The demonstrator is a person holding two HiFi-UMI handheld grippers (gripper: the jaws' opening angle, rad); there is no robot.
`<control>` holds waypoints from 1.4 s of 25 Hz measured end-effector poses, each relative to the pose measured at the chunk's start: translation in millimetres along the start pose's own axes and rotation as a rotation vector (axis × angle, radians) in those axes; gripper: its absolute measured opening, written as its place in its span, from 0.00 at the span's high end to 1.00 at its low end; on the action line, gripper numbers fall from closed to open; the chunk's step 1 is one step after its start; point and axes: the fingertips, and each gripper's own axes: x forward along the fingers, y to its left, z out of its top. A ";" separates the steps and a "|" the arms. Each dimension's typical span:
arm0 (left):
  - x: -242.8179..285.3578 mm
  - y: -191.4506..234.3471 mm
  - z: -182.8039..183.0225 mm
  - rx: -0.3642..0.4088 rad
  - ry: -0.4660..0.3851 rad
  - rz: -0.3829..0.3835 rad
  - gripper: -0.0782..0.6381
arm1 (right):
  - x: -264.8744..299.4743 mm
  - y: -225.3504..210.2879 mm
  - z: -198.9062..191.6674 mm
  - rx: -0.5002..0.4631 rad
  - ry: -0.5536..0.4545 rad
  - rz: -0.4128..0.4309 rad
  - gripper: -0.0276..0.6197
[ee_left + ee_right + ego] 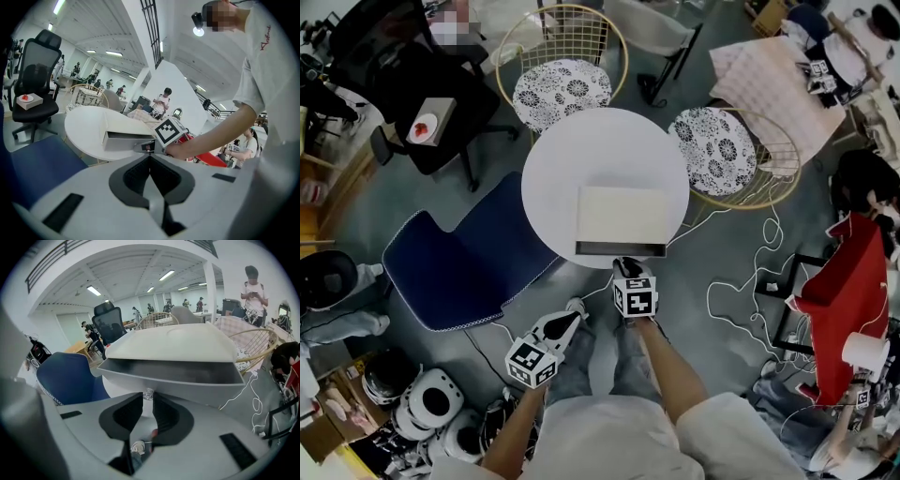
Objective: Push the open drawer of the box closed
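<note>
The left gripper (573, 308) hangs below the round table's (553, 169) near edge, its fingers together on nothing. The box (622, 214) sits by that edge with its long side across. Its open drawer (621, 248) faces the person and reaches the rim. The right gripper (624, 263) meets the drawer front, fingers narrowly apart, pinching its small clear knob (148, 393). Bare tabletop lies behind the box.

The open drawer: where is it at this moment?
In the head view the drawer juts from the near side of the box, at the near edge of the round white table; the right hand-held gripper grips its small clear knob.
</note>
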 end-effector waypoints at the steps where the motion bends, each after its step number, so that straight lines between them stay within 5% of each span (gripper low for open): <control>1: -0.3 0.3 0.6 -0.002 0.000 0.001 0.87 | 2.1 -1.5 3.8 -0.002 -0.003 -0.001 0.84; 24: -6.8 10.6 1.8 0.000 -0.003 0.018 0.87 | 16.2 -9.2 27.3 0.006 -0.037 -0.007 0.84; 35: 1.5 5.3 3.6 0.015 0.003 -0.006 0.87 | -5.1 -2.5 -11.8 0.034 -0.022 0.037 0.68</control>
